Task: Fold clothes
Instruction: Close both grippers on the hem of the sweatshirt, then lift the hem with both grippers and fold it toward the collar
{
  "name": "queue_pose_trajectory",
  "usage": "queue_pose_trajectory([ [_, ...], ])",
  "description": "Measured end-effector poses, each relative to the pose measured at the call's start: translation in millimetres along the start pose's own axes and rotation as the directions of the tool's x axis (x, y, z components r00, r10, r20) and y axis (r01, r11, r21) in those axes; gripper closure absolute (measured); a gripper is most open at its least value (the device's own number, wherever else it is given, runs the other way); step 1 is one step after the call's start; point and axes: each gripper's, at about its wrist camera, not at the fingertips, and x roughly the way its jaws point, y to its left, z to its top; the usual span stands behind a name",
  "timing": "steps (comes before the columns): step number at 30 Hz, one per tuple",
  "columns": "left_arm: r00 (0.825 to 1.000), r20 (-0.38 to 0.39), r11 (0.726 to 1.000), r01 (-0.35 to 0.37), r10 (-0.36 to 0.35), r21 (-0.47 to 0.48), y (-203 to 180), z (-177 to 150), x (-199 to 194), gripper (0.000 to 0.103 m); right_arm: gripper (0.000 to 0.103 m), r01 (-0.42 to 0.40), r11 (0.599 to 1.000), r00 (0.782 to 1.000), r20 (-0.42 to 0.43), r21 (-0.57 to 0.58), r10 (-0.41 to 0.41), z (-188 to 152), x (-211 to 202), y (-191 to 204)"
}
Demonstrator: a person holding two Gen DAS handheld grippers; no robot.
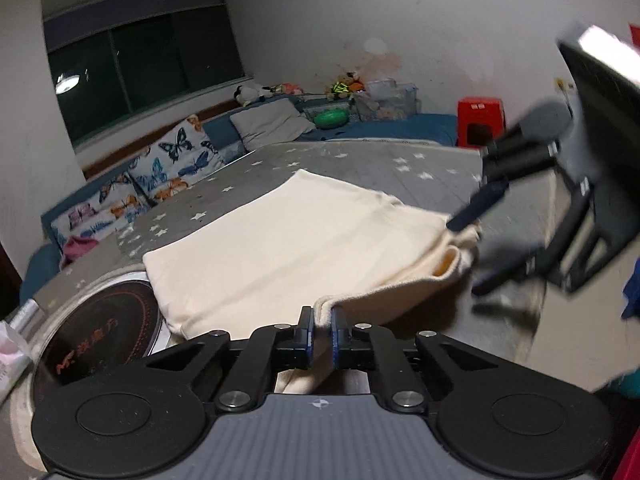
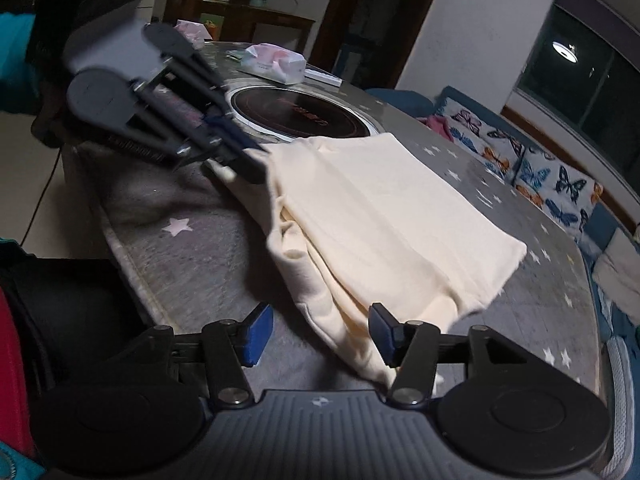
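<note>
We see a cream garment (image 1: 280, 240) lying partly folded on a desk (image 1: 360, 160) covered by a grey cloth with white stars. An induction hob (image 1: 100, 332) is set into the desk; one edge of the garment overlaps its rim.

Left gripper (image 1: 320, 332): the jaws are together, clamped on a folded hem of the garment at its near edge. The fabric passes between the blue pads (image 1: 307, 328) and continues below them. In the right wrist view, the same gripper (image 2: 240, 152) appears blurred at the garment's far corner, with the fabric pinched at its tip.

Right gripper (image 2: 316, 332): the jaws stand apart. The garment's near corner lies between them, closer to the right pad (image 2: 380, 332); we cannot tell whether that pad touches the fabric. The left pad is clear of the fabric. In the left wrist view, this gripper (image 1: 472, 240) is blurred and sits at the garment's rolled right corner.

Butterfly-print cushions (image 1: 180, 160) line a blue sofa beyond the desk. A tissue pack (image 2: 276, 60) lies on the desk past the hob.
</note>
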Motion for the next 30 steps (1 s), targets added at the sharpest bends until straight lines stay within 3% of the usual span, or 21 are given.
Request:
queue_pose_trajectory([
  [5,1.0,-0.011,0.999,0.021,-0.022,-0.048,13.8,8.9,15.0,0.094,0.054,0.017,1.0,1.0,0.023,-0.019,-0.017,5.2,18.6,-4.7],
  [7,1.0,-0.017,0.997,0.022,-0.023,-0.07,18.8,10.2,18.8,0.094,0.064,0.021,1.0,0.999,0.026,-0.016,-0.021,7.5,23.9,-8.8],
  [8,1.0,-0.018,0.997,0.023,-0.025,-0.077,20.5,9.7,18.4,0.094,0.078,0.011,1.0,1.0,0.021,-0.006,-0.011,9.0,25.8,-12.3],
  [9,0.999,-0.02,0.996,0.027,-0.029,-0.083,22.3,8.9,17.9,0.094,0.085,-0.007,1.0,1.0,0.02,0.01,0.006,10.3,27.0,-16.2],
  [10,0.999,-0.021,0.996,0.031,-0.033,-0.089,24.0,8.1,17.4,0.094,0.086,-0.024,0.999,1.0,0.018,0.034,0.024,11.5,27.5,-20.5],
  [13,0.999,-0.012,0.995,0.034,-0.036,-0.097,25.4,2.2,6.7,0.083,0.09,-0.07,0.991,0.998,0.015,0.112,0.069,14.6,27.7,-34.9],
  [15,1.0,-0.013,0.997,0.008,-0.009,-0.083,21.8,-3.2,-1.5,0.058,0.091,-0.093,0.982,0.996,0.019,0.163,0.091,16.7,26.9,-44.6],
  [16,1.0,-0.014,0.997,0.0,-0.001,-0.075,20.4,-6.3,-4.9,0.057,0.091,-0.097,0.98,0.995,0.022,0.176,0.095,18.0,26.7,-48.0],
  [21,0.999,-0.031,0.999,-0.013,0.012,-0.031,13.2,-20.7,-16.0,0.056,0.091,-0.103,0.971,0.995,0.036,0.215,0.097,25.1,26.2,-59.1],
  [26,0.997,-0.056,0.996,-0.045,0.049,0.075,-0.4,-30.2,-6.8,0.056,0.091,-0.091,0.972,0.996,0.041,0.217,0.084,28.7,24.9,-59.9],
  [30,0.994,-0.063,0.993,-0.082,0.087,0.088,1.9,-35.2,-2.4,0.086,0.093,-0.073,0.974,0.997,0.05,0.214,0.064,26.5,20.9,-55.1],
])
